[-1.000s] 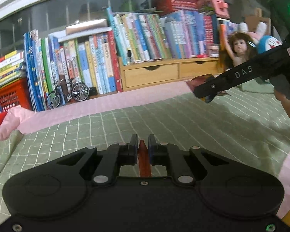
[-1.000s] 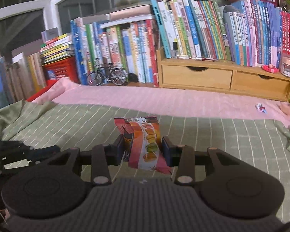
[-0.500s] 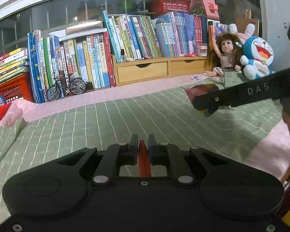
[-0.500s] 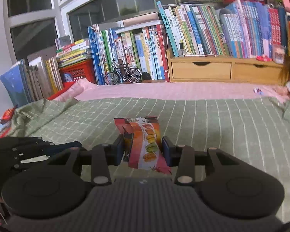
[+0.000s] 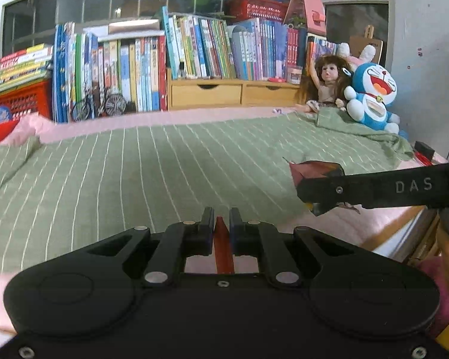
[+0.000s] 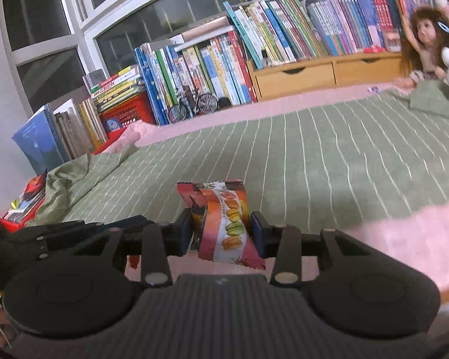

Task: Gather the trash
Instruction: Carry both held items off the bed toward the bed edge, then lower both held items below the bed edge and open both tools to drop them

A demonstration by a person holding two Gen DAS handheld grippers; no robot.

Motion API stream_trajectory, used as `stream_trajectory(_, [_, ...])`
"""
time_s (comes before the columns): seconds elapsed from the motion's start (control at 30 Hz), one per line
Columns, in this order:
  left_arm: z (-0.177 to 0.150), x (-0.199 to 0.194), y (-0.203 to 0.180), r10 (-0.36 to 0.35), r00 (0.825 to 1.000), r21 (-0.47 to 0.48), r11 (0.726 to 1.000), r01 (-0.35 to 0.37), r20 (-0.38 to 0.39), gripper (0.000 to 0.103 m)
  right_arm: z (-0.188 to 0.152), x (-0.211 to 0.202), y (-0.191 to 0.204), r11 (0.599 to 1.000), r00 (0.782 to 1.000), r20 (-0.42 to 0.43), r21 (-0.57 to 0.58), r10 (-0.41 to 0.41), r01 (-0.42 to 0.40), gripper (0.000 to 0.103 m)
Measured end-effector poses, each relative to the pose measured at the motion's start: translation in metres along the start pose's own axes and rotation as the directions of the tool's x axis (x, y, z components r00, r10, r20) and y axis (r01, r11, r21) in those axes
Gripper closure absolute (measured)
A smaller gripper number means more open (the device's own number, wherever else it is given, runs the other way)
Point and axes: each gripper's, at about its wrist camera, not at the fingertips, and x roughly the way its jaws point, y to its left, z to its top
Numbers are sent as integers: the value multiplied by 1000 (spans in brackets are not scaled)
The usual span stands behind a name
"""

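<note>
My left gripper (image 5: 221,226) is shut on a thin red wrapper (image 5: 223,248), seen edge-on between its pads. My right gripper (image 6: 221,229) is shut on a puffy snack packet (image 6: 223,221) printed with coloured macarons. In the left wrist view the right gripper (image 5: 317,191) reaches in from the right as a long black bar, with the dark red end of the packet (image 5: 309,167) showing at its tip. Both grippers hover over a green striped bedspread (image 5: 164,161). In the right wrist view the left gripper's body (image 6: 60,239) shows at the lower left.
A row of books (image 5: 194,51) and a wooden drawer unit (image 5: 233,92) line the far side under a window. A doll (image 5: 326,80) and a blue plush toy (image 5: 371,95) sit at the right. A red basket (image 5: 21,98) and a toy bicycle (image 5: 101,104) stand left. Pink sheet (image 6: 404,239) edges the bedspread.
Both grippers have swept sideways across the bed, so the books slid left and the doll and plush came into view. The right wrist view has rolled. Both grips are unchanged.
</note>
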Motion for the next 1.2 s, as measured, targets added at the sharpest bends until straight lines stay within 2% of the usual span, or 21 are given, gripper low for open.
stream_trajectory(0.33, [-45, -32, -11, -20, 996, -40, 999, 16, -90, 93, -40, -29, 21, 997, 997, -75, -70, -24, 19, 57])
stream_trajectory(0.63, [-82, -35, -24, -43, 977, -60, 998, 31, -208, 93, -82, -31, 25, 996, 974, -225, -85, -27, 8, 57])
stream_trajectory(0.73, [-91, -31, -26, -44, 968, -68, 997, 27, -248, 93, -90, -29, 20, 998, 965, -260, -54, -25, 11, 57])
stream_trajectory(0.93, [-105, -19, -29, -52, 944, -89, 996, 24, -326, 93, -106, -17, 16, 996, 934, -348, -62, -78, 60, 57])
stream_trajectory(1.2, [-123, 6, -30, -61, 896, -122, 992, 8, -440, 93, -122, 2, 7, 996, 895, -435, -26, -93, 91, 56])
